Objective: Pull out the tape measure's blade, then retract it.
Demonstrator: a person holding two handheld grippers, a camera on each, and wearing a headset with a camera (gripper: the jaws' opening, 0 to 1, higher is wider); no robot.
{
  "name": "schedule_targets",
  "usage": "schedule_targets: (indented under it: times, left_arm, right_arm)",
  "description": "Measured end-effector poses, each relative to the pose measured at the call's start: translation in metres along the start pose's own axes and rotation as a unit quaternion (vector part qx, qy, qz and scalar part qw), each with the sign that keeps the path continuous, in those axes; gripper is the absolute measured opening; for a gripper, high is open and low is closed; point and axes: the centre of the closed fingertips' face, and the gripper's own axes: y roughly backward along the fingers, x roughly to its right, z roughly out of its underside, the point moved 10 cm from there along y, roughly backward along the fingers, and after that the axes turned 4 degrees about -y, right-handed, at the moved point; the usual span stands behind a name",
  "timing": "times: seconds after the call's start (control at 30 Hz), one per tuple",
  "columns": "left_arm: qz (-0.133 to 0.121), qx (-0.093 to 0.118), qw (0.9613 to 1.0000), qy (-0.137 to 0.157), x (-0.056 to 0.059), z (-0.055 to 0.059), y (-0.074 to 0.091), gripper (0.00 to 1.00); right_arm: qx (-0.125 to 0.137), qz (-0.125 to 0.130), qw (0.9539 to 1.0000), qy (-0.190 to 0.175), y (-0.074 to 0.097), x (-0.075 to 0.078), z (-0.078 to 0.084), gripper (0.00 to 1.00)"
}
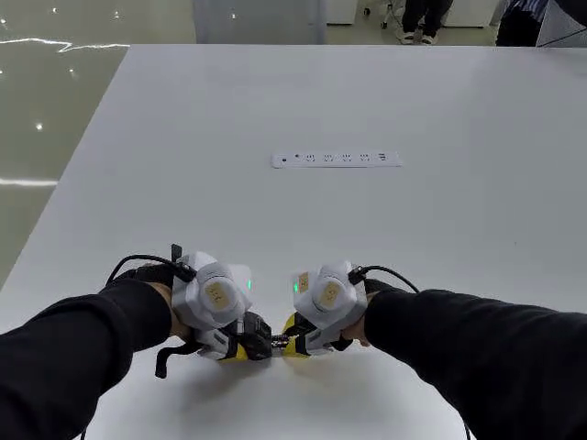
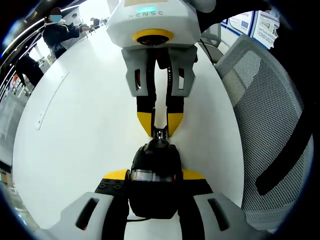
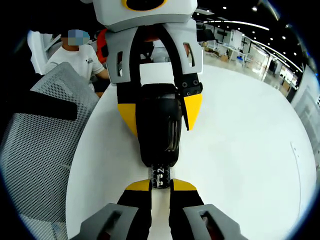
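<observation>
Near the table's front edge, the black tape measure (image 1: 256, 336) is held between my two grippers, which point at each other. My left gripper (image 1: 240, 349) is shut on the tape measure case (image 2: 153, 176). My right gripper (image 1: 292, 346) is shut on the tip of the blade (image 3: 160, 176), of which a very short stretch showing a "2" sticks out of the case (image 3: 159, 125). In the left gripper view the right gripper (image 2: 160, 125) comes in from the top, its yellow tips pinched on the blade's end hook (image 2: 160, 133).
A white power strip (image 1: 337, 159) lies flat mid-table, well beyond the grippers. The white table (image 1: 385, 101) stretches far ahead and to both sides. A grey mesh chair (image 2: 267, 115) stands at the near edge. A person in white (image 3: 75, 60) sits beside it.
</observation>
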Motion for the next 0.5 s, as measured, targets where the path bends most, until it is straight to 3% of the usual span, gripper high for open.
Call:
schedule_targets:
  times: [0.5]
  left_arm:
    - [-0.005, -0.001, 1.0, 0.004, 0.0009, -0.0002, 0.0001, 0.32]
  right_arm:
    - [-0.009, 0.009, 0.9999, -0.008, 0.0098, -0.0001, 0.0102, 0.08]
